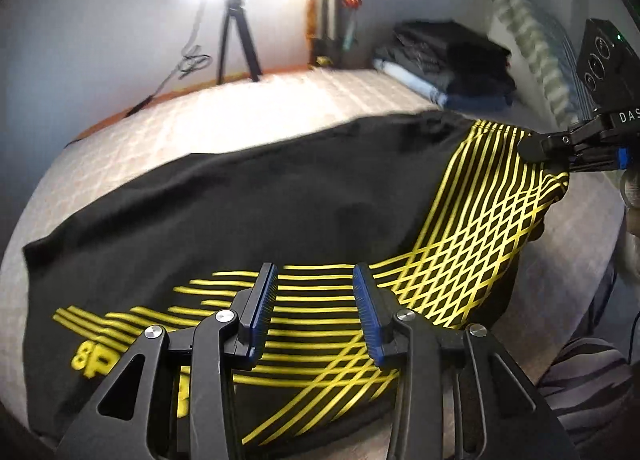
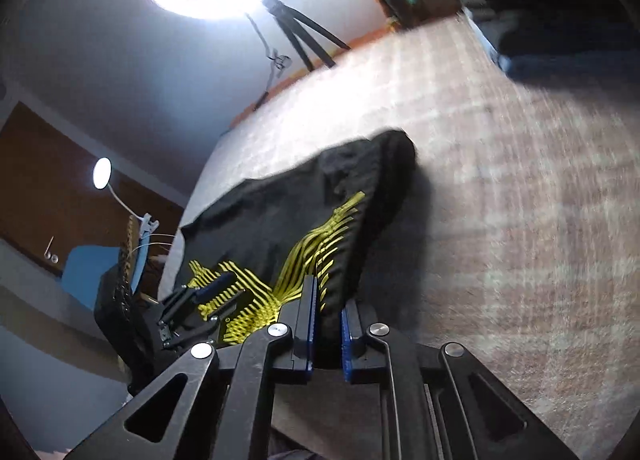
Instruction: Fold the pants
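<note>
One pair of black pants (image 1: 248, 195) with yellow line print was seen spread across the bed (image 1: 280, 99), filling the centre and lower half of the left wrist view. The step in hand was judged to be the first fold, at its opening stage: an edge of the garment had been picked up at the right of that frame while most of the cloth lay flat. The right gripper (image 2: 328, 324) was clenched on a bunched edge of the pants, the cloth passing between its blue fingers (image 2: 310, 312). The left gripper (image 1: 316, 300) was seen released, its fingers well apart over the yellow print, nothing between them. The next move was judged to call for a second grip by the left gripper on the near edge, so that both held points could be carried across together. Counted: one pair of pants, two grippers, one stack of folded clothes (image 1: 448, 59) at the upper right.
</note>
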{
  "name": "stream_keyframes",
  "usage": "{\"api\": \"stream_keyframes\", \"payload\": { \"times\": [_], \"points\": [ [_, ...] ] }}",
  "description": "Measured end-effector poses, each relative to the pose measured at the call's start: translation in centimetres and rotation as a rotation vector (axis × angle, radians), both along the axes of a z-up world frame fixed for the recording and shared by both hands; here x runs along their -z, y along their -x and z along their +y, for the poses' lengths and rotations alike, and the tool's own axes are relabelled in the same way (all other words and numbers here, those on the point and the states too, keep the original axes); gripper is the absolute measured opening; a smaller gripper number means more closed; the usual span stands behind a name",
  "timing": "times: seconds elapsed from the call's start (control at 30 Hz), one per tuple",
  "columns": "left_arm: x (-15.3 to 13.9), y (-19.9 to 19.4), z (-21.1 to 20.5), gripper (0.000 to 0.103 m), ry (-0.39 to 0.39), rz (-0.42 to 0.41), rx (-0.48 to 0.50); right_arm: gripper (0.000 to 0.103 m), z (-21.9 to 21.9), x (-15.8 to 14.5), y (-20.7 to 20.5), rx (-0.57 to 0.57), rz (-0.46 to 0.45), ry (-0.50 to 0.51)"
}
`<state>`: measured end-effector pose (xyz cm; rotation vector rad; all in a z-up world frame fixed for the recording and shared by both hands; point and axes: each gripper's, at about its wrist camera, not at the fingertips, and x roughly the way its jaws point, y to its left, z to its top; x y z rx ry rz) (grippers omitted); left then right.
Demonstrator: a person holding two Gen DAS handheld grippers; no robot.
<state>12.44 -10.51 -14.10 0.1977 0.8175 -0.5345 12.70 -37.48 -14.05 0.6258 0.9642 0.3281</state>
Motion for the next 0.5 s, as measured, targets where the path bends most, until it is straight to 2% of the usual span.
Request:
{"api": "stream_keyframes", "payload": {
  "times": [0.23, 0.3, 0.4, 0.5],
  "points": [
    [-1.1, 0.2, 5.9, 0.037, 0.025, -0.018, -0.130, 0.007, 3.0, -3.8, -1.7, -0.038, -0.055, -0.016],
    [-1.0, 0.1, 7.0, 0.037, 0.039, -0.002, -0.149, 0.007, 4.0, -4.6, -2.2, -0.048, -0.064, 0.031],
    [-0.9, 0.2, 7.9, 0.037, 0.053, 0.009, -0.162, 0.007, 3.9, -4.2, -2.4, -0.040, -0.045, 0.082],
    [-0.8, 0.5, 7.7, 0.037, 0.048, 0.005, -0.147, 0.008, 1.9, -2.5, -1.7, -0.009, 0.005, 0.123]
  ]
}}
